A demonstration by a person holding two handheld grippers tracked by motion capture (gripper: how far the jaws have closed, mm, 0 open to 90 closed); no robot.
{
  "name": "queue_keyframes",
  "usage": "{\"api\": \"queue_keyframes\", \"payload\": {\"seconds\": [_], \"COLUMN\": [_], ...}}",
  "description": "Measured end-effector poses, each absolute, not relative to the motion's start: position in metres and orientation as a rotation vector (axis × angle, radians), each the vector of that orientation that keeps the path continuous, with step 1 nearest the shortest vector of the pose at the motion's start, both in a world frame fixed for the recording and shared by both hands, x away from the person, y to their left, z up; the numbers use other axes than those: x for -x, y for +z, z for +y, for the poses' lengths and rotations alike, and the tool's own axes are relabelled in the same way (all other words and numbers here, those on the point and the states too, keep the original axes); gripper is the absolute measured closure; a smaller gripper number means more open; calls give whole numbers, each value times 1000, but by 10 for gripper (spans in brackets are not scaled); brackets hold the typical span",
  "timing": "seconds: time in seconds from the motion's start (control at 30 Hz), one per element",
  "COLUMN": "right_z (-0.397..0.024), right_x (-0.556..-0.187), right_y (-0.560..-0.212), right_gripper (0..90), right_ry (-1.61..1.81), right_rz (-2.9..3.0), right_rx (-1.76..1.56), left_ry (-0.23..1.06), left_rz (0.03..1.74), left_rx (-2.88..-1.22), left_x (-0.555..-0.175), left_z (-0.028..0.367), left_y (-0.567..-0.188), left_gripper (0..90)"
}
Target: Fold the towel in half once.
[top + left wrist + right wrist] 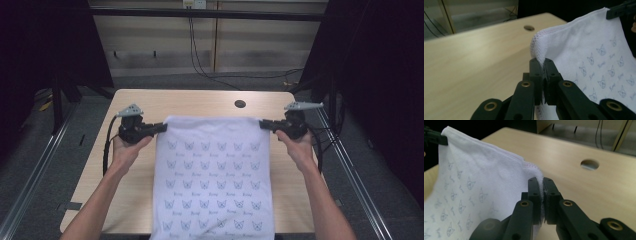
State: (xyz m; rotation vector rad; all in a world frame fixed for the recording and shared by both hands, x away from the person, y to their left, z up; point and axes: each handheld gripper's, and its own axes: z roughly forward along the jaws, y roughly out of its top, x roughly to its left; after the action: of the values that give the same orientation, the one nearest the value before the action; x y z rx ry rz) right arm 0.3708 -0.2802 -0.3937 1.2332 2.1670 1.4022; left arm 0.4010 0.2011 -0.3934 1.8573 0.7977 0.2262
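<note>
Table (pixel 100 165): lying pale and wooden under everything.
Towel (pixel 212 175): hanging stretched between both grippers above the table, its lower end trailing toward the near edge.
Left gripper (pixel 162 127): clamping the towel's far left corner.
Right gripper (pixel 262 123): clamping the far right corner.

Pale wooden table (pixel 200 102) with round cable hole (pixel 240 104); grey floor (pixel 45 150), beige wall panels (pixel 260 45), dangling black cables (pixel 197 55), dark curtains (pixel 380 75).

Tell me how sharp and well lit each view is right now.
High view: dim and soft, dark at both sides, the towel brightest. Left gripper view: the left gripper fairly sharp, the table blurred. Right gripper view: the right gripper crisp on the towel edge, background soft.
</note>
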Motion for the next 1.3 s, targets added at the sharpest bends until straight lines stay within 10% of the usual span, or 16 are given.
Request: {"api": "queue_keyframes", "payload": {"seconds": [0.3, 0.57, 1.3], "right_z": [-280, -278, -284], "right_x": [-406, -396, -229], "right_y": [-329, -336, -410], "right_gripper": [867, 869, 869], "right_ry": [1403, 1453, 1496], "right_rz": [2053, 2098, 2393], "right_rx": [-1191, -1171, -1072], "left_ry": [305, 221, -57], "left_rz": [794, 771, 697], "left_rx": [-1755, -1812, -1945], "left_x": [-434, -418, -261], "left_z": [201, 200, 232], "left_y": [-337, -362, -444], "left_gripper": [873, 873, 872]}}
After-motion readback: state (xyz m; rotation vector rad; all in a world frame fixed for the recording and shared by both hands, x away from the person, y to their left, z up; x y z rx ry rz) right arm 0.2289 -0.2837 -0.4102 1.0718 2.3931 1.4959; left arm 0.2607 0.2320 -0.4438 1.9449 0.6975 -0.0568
